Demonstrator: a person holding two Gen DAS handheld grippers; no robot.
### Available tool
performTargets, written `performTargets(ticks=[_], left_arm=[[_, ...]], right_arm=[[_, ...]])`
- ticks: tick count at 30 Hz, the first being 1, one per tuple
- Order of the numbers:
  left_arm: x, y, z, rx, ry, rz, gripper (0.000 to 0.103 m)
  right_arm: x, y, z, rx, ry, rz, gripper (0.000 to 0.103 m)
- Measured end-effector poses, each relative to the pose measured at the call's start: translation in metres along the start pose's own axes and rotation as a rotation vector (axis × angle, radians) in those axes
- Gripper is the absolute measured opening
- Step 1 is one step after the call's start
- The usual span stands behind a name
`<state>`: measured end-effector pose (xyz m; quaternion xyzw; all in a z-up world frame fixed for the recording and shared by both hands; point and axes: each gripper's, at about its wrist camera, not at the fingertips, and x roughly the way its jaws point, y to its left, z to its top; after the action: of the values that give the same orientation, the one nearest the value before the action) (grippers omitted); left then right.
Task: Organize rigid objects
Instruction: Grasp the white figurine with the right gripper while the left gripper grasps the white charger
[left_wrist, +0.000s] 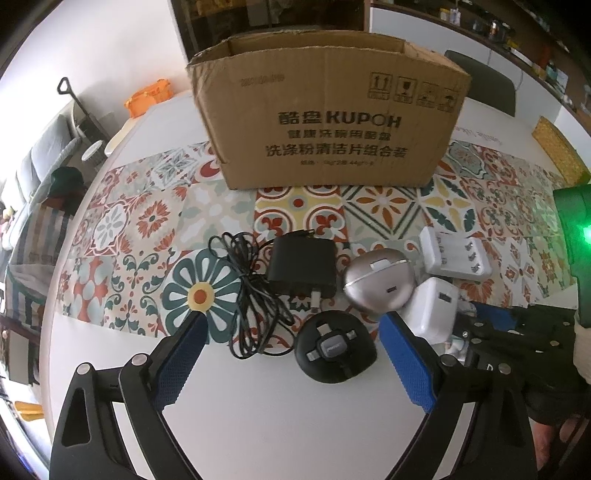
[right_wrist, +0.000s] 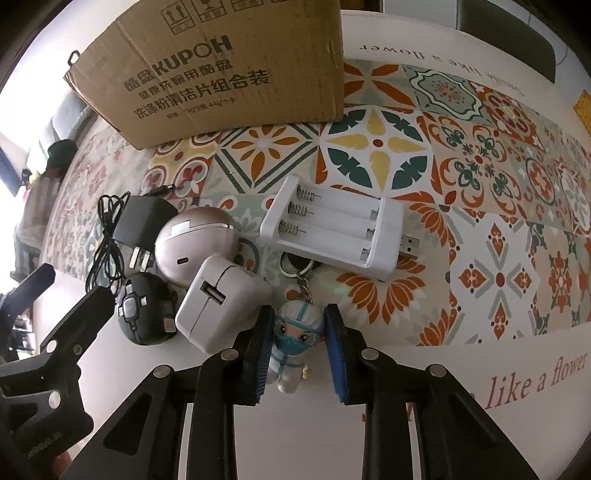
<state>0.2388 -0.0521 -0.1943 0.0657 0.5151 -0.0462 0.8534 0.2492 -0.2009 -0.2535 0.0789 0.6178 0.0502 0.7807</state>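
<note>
Tiled mat (right_wrist: 480, 155) — right claw (right_wrist: 295, 345) clamping figurine keychain (right_wrist: 293, 339)

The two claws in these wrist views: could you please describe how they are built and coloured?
Both match: the left claw and right claw have black plastic linkage arms joined by round silver pins, and each finger carries a flat blue pad with a fine dotted texture. Seen from the left wrist, the right unit's body is green with a glowing green light.
</note>
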Motion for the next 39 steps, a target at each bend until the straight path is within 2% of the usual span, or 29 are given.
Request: performTargets(ticks=[21, 23, 27, 34, 39], left_arm=[[-0.028, -0.055, -0.010, 0.168, -0.119, -0.160, 0.089], [-0.027, -0.061, -0.011, 0.190, -0.118, -0.171, 0.080], [-0.015, -0.073, -0.011, 0.218, -0.093, -0.195, 0.073], [0.004, -0.082, -0.013, 0.234, -0.064, -0.223, 0.053], [0.018, -0.087, -0.013, 0.236, -0.036, -0.235, 0.046]], right_arm=[[-0.051, -0.035, -0.034, 0.064, -0.046, 0.010, 0.028], [-0.058, -0.040, -0.037, 0.073, -0.055, 0.004, 0.028], [-0.062, -0.045, -0.043, 0.091, -0.059, 0.004, 0.028], [-0.055, -0.055, -0.047, 0.118, -0.043, -0.006, 0.028], [-0.050, -0.056, -0.047, 0.120, -0.038, -0.005, 0.028]])
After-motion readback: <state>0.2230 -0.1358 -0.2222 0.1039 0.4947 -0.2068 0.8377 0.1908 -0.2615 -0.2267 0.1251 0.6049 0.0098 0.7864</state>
